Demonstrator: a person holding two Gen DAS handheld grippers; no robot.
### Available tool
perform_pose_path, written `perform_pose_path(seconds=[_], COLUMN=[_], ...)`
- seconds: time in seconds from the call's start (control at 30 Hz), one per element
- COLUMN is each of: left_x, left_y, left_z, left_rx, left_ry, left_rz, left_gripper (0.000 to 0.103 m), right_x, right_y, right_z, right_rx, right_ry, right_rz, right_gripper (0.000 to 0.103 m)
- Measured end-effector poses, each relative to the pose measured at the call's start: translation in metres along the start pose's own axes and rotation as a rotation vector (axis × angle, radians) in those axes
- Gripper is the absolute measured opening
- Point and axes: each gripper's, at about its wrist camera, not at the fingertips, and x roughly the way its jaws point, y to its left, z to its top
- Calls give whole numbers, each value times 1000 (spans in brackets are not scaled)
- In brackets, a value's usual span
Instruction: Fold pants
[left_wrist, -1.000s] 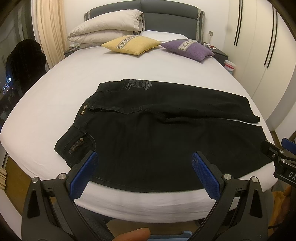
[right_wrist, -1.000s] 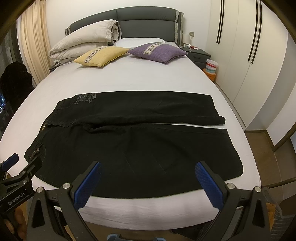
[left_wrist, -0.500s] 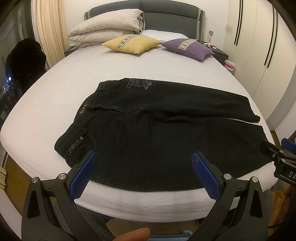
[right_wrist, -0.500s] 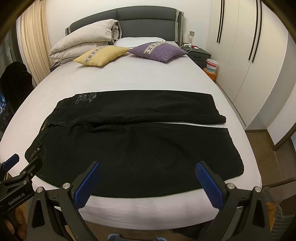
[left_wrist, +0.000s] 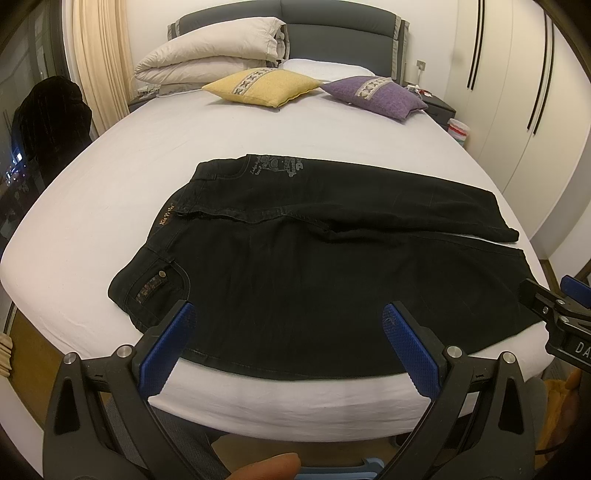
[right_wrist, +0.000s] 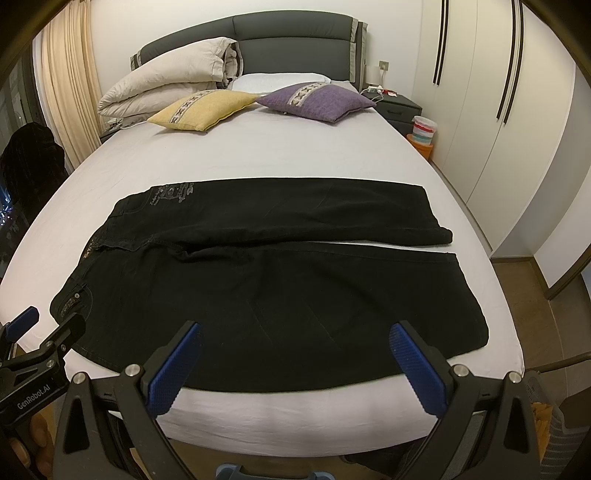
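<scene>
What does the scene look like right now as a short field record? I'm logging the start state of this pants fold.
garment: black pants, spread flat, unfolded, both legs side by side
waistband: toward the left
surface: white bed
left gripper: open, empty, near the bed's front edge
right gripper: open, empty, near the front edge
behind pants: yellow cushion, purple cushion, folded duvet
fold progress: none yet

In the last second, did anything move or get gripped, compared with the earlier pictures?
Nothing visibly changed. The pants lie spread flat on the bed as before, and both the left gripper and the right gripper stay open at the near edge, gripping nothing.
</scene>
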Motion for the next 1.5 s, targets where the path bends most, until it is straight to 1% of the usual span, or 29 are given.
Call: perform_pose_path(seconds=[0.7,1.13,1.23,1.27,1.3,1.37,1.4,1.43,1.47,1.5], left_x=[4,25,38,43,51,63,69,73,78,88], left_y=[-2,5,16,20,26,35,40,43,45,49], left_z=[-2,4,12,16,21,32,39,46,56,68], left_rx=[11,25,29,31,35,64,103,145,199,246], left_ry=[14,40,55,63,76,83,55,26,9,17], left_rz=[-5,-15,-66,-89,-122,-147,-132,-111,-83,-64], left_gripper=[103,103,103,103,103,103,103,103,103,103], right_x=[8,23,30,33,34,39,41,45,47,51], right_y=[4,-3,-4,-6,-8,-15,-17,-21,-21,-23], right_z=[-7,0,6,12,15,31,39,52,59,67], right_rx=[8,2,-29,-58,-72,-135,-165,-220,-259,-300], right_ry=[18,53,61,53,47,13,-2,-25,-41,-53], right_rz=[18,55,119,164,184,262,294,338,358,379], right_gripper=[103,103,103,103,103,103,103,103,103,103])
